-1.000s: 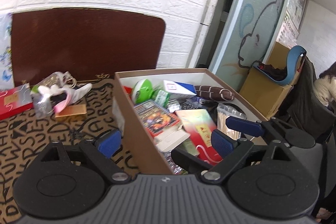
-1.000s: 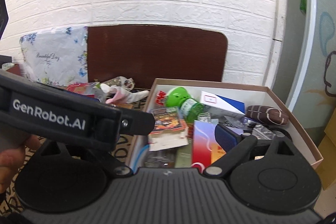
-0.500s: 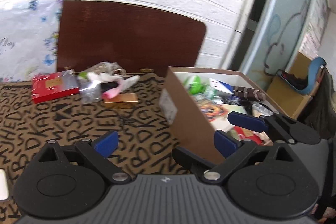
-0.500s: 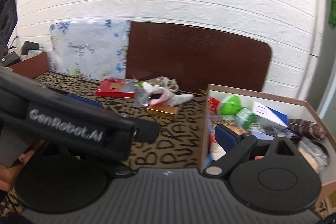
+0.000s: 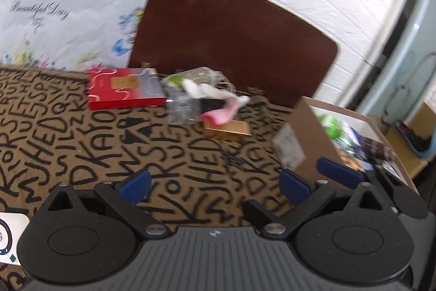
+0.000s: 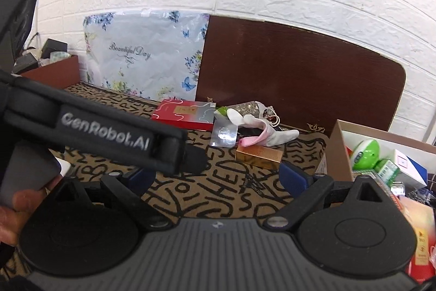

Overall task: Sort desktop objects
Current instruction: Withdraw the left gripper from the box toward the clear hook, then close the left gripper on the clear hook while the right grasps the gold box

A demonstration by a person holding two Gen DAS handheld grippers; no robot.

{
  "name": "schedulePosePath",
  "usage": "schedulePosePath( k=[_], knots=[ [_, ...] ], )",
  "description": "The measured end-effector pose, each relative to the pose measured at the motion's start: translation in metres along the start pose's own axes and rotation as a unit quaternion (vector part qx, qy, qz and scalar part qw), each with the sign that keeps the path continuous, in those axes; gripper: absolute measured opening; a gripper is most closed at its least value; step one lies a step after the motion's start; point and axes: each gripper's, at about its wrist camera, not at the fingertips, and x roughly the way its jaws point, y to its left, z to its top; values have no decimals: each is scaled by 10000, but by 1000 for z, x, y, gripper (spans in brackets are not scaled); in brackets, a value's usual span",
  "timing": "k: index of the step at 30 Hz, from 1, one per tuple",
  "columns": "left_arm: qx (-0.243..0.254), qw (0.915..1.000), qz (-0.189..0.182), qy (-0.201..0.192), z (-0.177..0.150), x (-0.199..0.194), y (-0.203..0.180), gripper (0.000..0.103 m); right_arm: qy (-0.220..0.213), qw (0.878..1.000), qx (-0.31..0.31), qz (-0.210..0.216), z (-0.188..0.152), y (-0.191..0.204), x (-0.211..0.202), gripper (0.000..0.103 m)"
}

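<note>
Both views had swung away from the cardboard box (image 5: 308, 127), which a second before filled the middle of each frame and now sat at the right edge, and onto the patterned tablecloth (image 5: 81, 132). The left gripper (image 5: 215, 183) stood wide open with nothing between its blue pads, only cloth showing in the gap; a second earlier it was nearly as wide above the box. The right gripper (image 6: 218, 176) also looked open and empty, though the left tool's black body crossed the lower left of its view and hid most of its left finger.

The loose things left to sort lay in a small cluster in the upper middle of both frames: a red flat box (image 6: 185, 115), a silver packet (image 6: 224, 132), a white and pink fabric piece (image 6: 256, 127) lying over dark items, and a gold box (image 6: 257, 154) nearest the cardboard box. None was touched.

Judging by this, a drop into the box was finished and both tools were heading back for the next item, likely from that cluster.
</note>
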Motion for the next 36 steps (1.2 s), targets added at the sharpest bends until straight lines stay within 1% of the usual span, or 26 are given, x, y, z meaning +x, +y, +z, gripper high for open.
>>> schedulePosePath(
  k=[4, 9, 11, 17, 22, 26, 30, 33, 36],
  knots=[
    [-9, 9999, 161, 63, 8, 19, 9, 102, 77, 9998, 45, -163, -3, -3, 27, 95],
    [105, 9997, 210, 52, 16, 41, 17, 101, 159, 9993, 94, -315, -6, -6, 61, 94],
    [148, 9996, 224, 63, 21, 51, 19, 97, 181, 9991, 134, -354, -7, -8, 74, 94],
    [160, 9994, 290, 113, 34, 83, 27, 95, 250, 9981, 266, -500, -11, -14, 106, 94],
    [200, 9991, 347, 132, 42, 109, 33, 94, 296, 9963, 442, -668, -15, -24, 126, 94],
    [136, 9991, 374, 134, 49, 129, 36, 91, 280, 9949, 551, -795, -16, -32, 138, 94],
    [130, 9992, 361, 100, 55, 144, 35, 91, 292, 9940, 666, -822, -16, -38, 149, 94],
    [173, 9991, 371, 82, 60, 155, 34, 91, 313, 9936, 631, -879, -18, -38, 156, 94],
    [154, 9990, 396, 128, 64, 168, 36, 90, 356, 9932, 685, -871, -20, -39, 163, 94]
  ],
)
